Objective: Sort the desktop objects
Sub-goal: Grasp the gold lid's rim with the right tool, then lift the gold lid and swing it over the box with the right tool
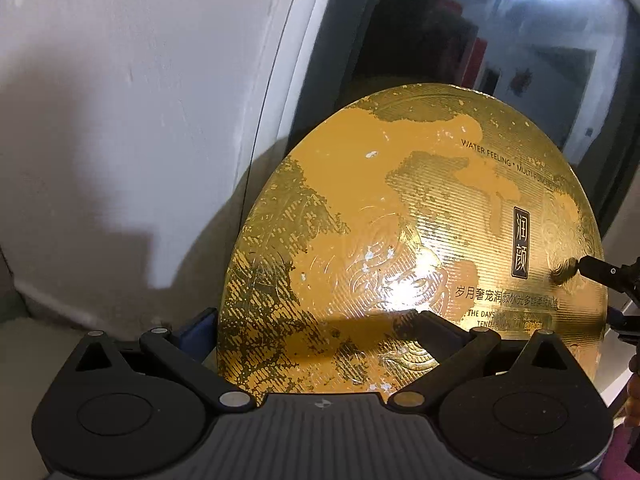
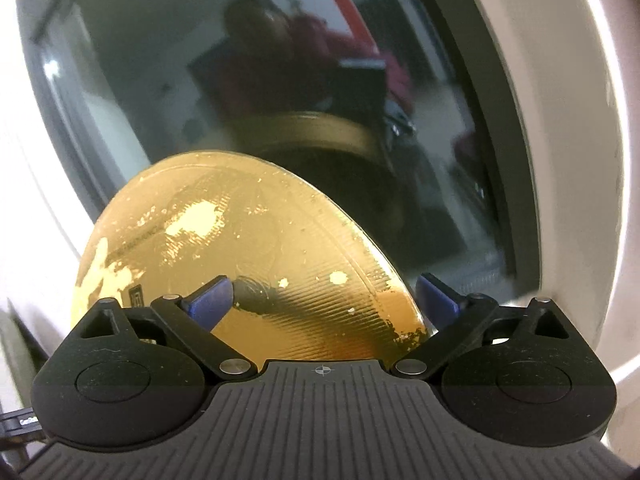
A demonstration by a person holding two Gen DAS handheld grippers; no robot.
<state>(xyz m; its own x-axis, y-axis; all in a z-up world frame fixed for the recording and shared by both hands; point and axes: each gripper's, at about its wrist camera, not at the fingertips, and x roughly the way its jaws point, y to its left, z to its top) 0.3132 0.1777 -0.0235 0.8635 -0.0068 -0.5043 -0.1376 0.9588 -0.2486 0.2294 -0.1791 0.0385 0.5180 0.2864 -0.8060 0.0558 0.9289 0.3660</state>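
Against dark window glass [image 1: 460, 40], both hand-held grippers [image 1: 316, 328] [image 2: 324, 296] clamp the upright gold round box [image 1: 400, 220].

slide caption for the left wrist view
Left gripper clamps a worn round gold lid upright before a dark window.

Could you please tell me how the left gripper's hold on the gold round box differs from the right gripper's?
The left gripper takes the gold round box at the rim below the lettering, while the right gripper takes it at the side rim near the black label. The left gripper's right finger lies on the printed face; with the right gripper, its left finger does. Both straddle the box's thickness with their jaws.
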